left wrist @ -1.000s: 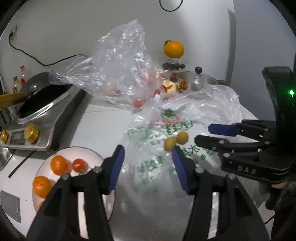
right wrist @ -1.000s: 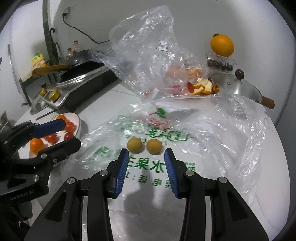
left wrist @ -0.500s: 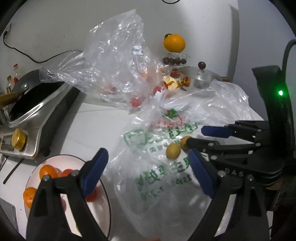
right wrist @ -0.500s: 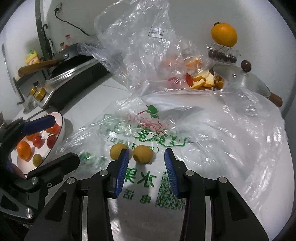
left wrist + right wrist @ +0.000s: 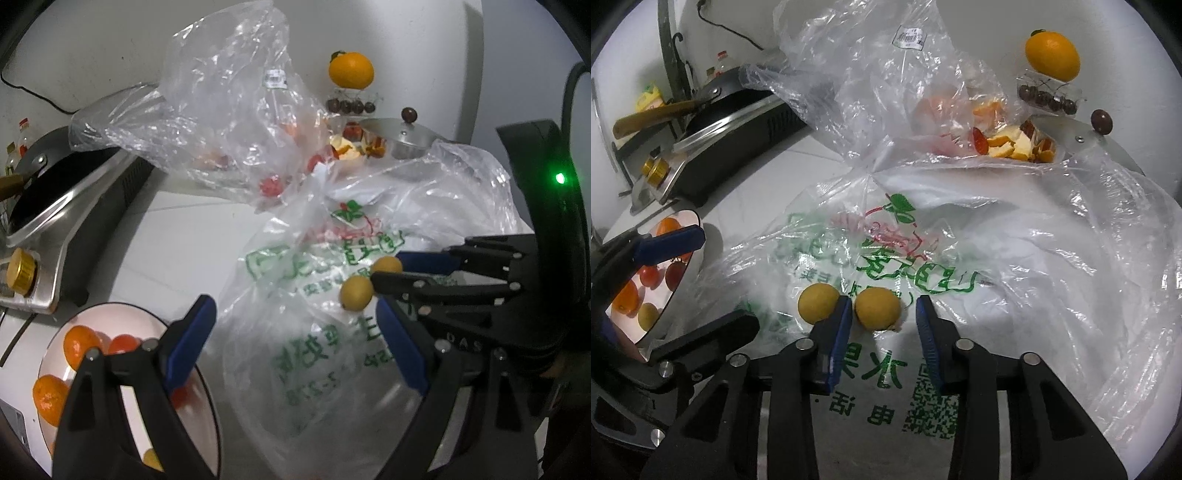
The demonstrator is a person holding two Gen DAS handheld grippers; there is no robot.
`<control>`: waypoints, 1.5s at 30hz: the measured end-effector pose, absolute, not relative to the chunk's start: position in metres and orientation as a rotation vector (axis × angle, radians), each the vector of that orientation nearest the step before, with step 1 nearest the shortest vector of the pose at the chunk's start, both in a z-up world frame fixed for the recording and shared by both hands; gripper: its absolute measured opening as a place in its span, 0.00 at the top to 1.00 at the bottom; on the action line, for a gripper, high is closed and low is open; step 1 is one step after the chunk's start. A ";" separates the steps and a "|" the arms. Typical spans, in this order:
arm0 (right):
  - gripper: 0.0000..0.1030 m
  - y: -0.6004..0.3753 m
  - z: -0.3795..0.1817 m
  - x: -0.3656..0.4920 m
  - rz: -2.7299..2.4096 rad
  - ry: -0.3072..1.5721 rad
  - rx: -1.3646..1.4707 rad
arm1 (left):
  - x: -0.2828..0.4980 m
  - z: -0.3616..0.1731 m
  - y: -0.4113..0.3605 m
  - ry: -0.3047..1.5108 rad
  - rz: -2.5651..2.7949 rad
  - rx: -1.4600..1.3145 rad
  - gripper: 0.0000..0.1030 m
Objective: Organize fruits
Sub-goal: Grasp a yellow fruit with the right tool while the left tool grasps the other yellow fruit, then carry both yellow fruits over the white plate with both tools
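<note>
1. Right tool [image 5: 883, 301] is pressed in on a small yellow fruit [image 5: 875, 310]. Its left pad lies against the fruit, and a thin shadow shows at the right pad, so the grip looks light.
2. That fruit rests on a printed plastic bag [image 5: 997, 295] spread over the desk [image 5: 177, 240], right at the tool's tips. It is nearly round, so no axis matters.
3. A second yellow fruit [image 5: 817, 302] sits just outside the left pad, touching it.
4. Left tool [image 5: 295, 332] is spread wide and empty over the bag. The right tool is clearly the nearer one.
5. A plate [image 5: 110, 303] of oranges and tomatoes lies left of the right tool, a likely drop spot.
6. A second ago both fruits lay ahead of the right tool's tips, and the left tool's jaws were narrower.
</note>
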State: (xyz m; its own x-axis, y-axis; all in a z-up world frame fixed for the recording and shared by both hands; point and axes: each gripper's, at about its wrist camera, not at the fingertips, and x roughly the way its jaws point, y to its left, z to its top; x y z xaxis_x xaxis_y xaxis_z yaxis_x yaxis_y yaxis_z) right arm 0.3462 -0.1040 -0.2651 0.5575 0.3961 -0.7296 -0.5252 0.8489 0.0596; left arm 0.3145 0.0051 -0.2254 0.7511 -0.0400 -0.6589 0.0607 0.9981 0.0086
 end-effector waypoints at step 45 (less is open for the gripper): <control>0.72 -0.157 -0.236 0.316 0.506 0.699 -0.065 | 0.330 -0.222 -0.044 0.762 -0.164 0.147 0.75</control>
